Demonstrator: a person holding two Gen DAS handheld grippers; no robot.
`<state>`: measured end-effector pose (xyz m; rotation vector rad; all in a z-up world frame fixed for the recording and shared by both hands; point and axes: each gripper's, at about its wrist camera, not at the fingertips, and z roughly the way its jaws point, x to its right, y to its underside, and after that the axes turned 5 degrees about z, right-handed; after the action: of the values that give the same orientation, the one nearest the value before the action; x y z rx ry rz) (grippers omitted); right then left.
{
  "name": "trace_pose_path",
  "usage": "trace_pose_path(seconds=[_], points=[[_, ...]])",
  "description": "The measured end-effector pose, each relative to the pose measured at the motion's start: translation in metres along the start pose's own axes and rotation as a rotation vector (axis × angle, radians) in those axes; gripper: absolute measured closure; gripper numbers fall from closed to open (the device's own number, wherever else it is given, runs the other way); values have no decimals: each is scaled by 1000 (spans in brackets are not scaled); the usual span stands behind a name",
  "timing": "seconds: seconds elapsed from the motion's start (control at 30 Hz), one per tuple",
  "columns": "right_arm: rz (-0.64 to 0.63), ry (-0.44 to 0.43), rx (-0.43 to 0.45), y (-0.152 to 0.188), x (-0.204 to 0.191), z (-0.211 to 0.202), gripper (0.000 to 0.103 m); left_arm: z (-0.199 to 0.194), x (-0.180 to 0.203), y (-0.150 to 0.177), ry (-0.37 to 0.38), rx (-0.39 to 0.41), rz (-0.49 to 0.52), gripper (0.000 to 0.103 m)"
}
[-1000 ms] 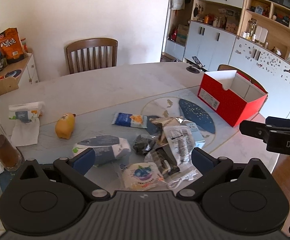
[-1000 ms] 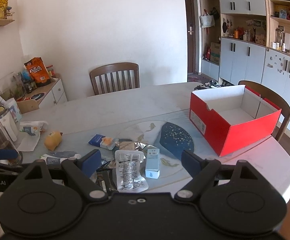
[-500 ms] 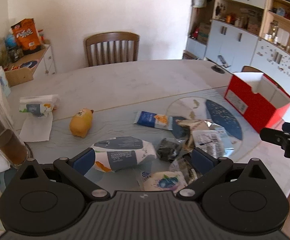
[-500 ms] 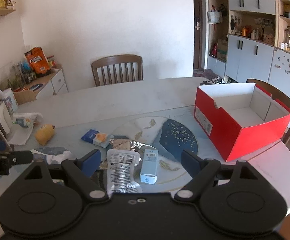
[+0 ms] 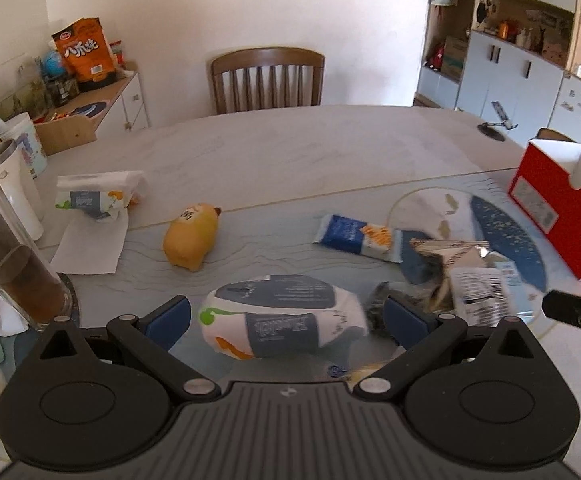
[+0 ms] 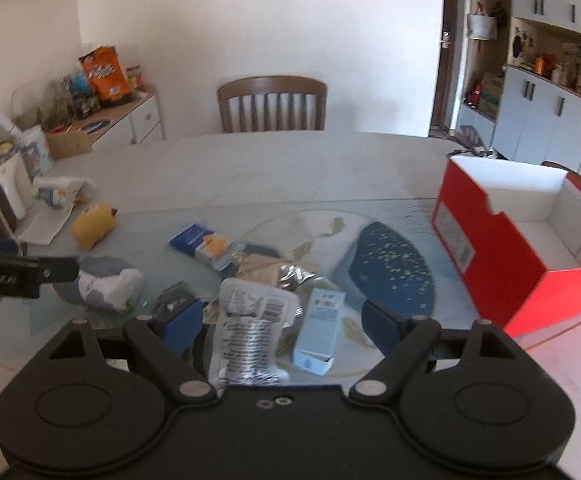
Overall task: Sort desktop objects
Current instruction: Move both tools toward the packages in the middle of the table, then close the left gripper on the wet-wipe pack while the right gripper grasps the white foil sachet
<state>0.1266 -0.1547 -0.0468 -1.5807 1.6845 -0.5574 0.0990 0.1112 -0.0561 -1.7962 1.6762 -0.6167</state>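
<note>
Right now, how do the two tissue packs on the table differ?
The near tissue pack looks plump and closed, lying between the open fingers of the left tool. The far tissue pack is open, flatter, resting on a loose tissue sheet. Both are white with grey labels.

Both views are bright, with even daylight. The white wall (image 5: 230, 20) is close to overexposed and shows a warm pinkish cast. Strong fisheye distortion bends the cabinets (image 5: 530, 60) and the door frame (image 6: 448, 40) at the right edge; corners vignette to black. The glass tabletop (image 5: 270, 252) carries soft reflections and only faint shadows. The red box (image 6: 510, 256) throws a red glow on the table beside it. Motion blur softens the tissue pack (image 5: 282, 316), the foil wrappers (image 5: 450, 252) and the barcode pouch (image 6: 250, 328). Distant shelves are soft and lack detail.
</note>
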Motion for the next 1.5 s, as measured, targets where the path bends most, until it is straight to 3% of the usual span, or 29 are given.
trace_pose_path(seconds=[0.57, 1.03, 1.3, 1.43, 1.5], points=[[-32, 15, -46, 9, -19, 29, 17, 36, -49, -12, 61, -66, -42, 0], [-53, 64, -99, 19, -30, 64, 17, 80, -87, -10, 182, -225, -212, 1], [-21, 101, -116, 21, -31, 75, 18, 85, -78, -9, 228, -247, -204, 32], [-41, 119, -120, 23, -36, 78, 19, 83, -76, -10, 237, -240, -199, 39], [-46, 131, -122, 23, -37, 81, 20, 82, -75, -10, 237, -236, -194, 48]])
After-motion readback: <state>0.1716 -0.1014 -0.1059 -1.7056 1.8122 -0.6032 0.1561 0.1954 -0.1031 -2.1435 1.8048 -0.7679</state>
